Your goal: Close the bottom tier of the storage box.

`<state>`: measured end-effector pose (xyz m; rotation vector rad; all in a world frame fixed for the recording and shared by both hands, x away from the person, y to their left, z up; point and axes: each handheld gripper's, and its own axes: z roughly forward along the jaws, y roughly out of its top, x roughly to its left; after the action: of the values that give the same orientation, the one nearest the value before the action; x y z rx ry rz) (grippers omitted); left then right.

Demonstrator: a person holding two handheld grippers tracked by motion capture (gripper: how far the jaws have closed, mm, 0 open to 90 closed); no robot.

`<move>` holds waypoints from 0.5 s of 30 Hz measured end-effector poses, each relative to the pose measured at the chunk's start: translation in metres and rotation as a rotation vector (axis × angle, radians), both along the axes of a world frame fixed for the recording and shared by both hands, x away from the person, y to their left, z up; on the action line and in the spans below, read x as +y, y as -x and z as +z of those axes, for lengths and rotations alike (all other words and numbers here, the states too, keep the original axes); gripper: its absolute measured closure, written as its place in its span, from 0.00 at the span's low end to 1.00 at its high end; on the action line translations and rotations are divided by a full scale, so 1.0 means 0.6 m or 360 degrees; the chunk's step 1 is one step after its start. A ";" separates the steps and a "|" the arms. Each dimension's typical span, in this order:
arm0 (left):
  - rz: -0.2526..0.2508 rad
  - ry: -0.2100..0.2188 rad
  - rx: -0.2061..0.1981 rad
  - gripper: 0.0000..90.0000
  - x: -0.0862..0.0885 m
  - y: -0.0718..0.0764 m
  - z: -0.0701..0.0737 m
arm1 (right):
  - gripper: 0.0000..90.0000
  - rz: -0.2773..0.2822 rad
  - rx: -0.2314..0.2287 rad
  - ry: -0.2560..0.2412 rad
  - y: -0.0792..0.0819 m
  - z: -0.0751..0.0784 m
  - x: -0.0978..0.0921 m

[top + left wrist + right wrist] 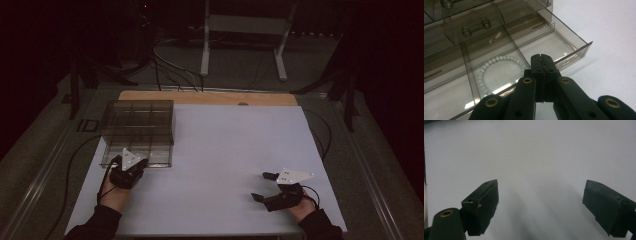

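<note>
Drawer organiser: smoky clear plastic box of small drawers, at the left rear of the white table top, near its left edge.
Open drawer: bottom row, pulled out toward the person; split by thin walls into compartments; front wall at the left gripper's tips.
Bracelet: ring of pale green beads, flat in the left compartment of the pulled-out drawer, just behind the front wall.
Neighbouring compartment: right of the bracelet's, bare floor, bright glare on the plastic.
Upper drawer: closed, with a small dark metal bolt-like piece inside.
Left gripper: jaws pressed together, tips right at the drawer's front edge, seemingly pinching that thin wall, though the contact itself sits hidden behind the tips; in the high view at the organiser's near right corner.
Right gripper: jaws spread wide, nothing between them, above bare table at the front right, well apart from the organiser; in its own view just plain white surface between the two black pads.
Hands: dark-sleeved, left hand behind the left gripper, right hand behind the right one.
Background: wooden strip along the table's far edge, cables and a white frame on the dim floor beyond.
</note>
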<state>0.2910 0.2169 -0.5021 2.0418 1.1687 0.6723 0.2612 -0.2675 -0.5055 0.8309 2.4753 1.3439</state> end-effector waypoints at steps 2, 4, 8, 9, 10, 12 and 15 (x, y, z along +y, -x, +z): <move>0.0000 -0.0021 0.0000 1.00 -0.001 -0.002 -0.002 | 0.15 -0.0001 -0.0001 0.0000 0.000 0.001 0.000; 0.0002 -0.0023 0.0007 1.00 -0.001 -0.002 -0.003 | 0.15 0.0001 -0.0001 0.0000 0.000 0.000 0.000; 0.0003 -0.0030 0.0003 1.00 -0.001 -0.002 -0.003 | 0.15 0.0002 -0.0002 -0.0001 0.000 0.000 0.000; 0.0004 -0.0031 0.0004 1.00 -0.001 -0.002 -0.003 | 0.15 0.0002 -0.0002 0.0000 0.000 0.000 0.000; 0.0001 -0.0035 0.0005 1.00 -0.001 -0.002 -0.004 | 0.15 0.0003 -0.0001 0.0001 0.000 0.000 0.000; 0.0003 -0.0029 0.0004 1.00 -0.001 -0.002 -0.004 | 0.15 0.0003 -0.0003 0.0001 0.000 0.000 0.000; 0.0011 -0.0035 -0.0002 1.00 -0.001 -0.002 -0.003 | 0.15 0.0002 0.0001 0.0001 0.000 0.000 0.000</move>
<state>0.2921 0.2165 -0.5040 2.0562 1.1729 0.6921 0.2611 -0.2673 -0.5055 0.8297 2.4770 1.3433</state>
